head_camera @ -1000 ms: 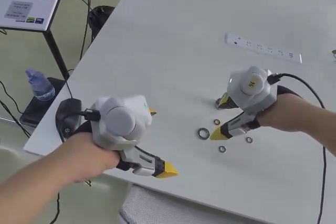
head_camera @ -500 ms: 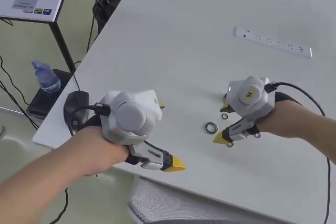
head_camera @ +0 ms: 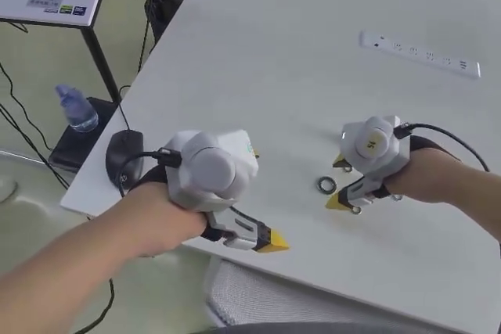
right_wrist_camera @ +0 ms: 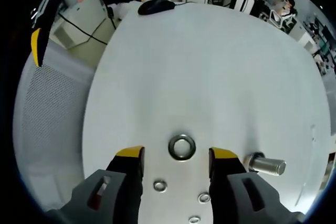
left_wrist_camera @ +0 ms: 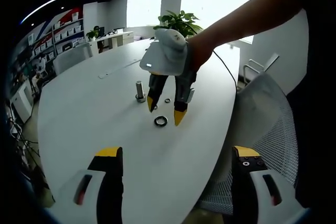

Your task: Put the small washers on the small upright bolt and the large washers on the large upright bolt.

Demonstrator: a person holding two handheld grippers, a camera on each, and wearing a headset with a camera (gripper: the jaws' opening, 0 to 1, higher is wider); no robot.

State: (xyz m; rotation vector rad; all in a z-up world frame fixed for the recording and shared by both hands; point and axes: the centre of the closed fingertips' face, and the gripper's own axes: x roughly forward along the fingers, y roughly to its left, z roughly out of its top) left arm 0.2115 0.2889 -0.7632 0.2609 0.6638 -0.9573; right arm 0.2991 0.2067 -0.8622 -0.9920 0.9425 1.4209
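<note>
A large washer [right_wrist_camera: 171,147] lies flat on the white table [head_camera: 258,52], right between the yellow tips of the right hand-held gripper [right_wrist_camera: 177,154]. Its jaws are spread wide and grasp nothing. Three small washers [right_wrist_camera: 160,185] lie loose close by, nearer that gripper's body. An upright bolt [right_wrist_camera: 265,164] stands on the table just outside one jaw, with no washer on it. The left hand-held gripper [left_wrist_camera: 177,152] hangs at the table's near edge, well apart from the washers, jaws released and empty. A power strip [head_camera: 419,54] lies farther back.
</note>
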